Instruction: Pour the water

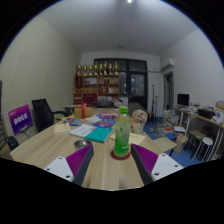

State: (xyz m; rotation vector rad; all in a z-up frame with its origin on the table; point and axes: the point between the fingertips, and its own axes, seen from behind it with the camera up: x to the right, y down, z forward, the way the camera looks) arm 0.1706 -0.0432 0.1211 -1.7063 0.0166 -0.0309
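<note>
A green plastic bottle [121, 132] with a green cap stands upright on a dark red coaster [120, 154] on the light wooden table [45, 148]. My gripper [111, 165] is open, its two purple pads spread wide, left pad [78, 160] and right pad [143, 162]. The bottle stands just ahead of the fingertips, roughly centred between them, with a clear gap on both sides. Nothing is held. An orange cup [84, 111] stands further back on the table.
Papers, books and a teal folder [98, 133] lie on the table behind the bottle. A purple sign [20, 119] and a black chair [42, 112] stand at the left. Shelves with bottles [97, 80] line the far wall. Desks and chairs [200, 135] are at the right.
</note>
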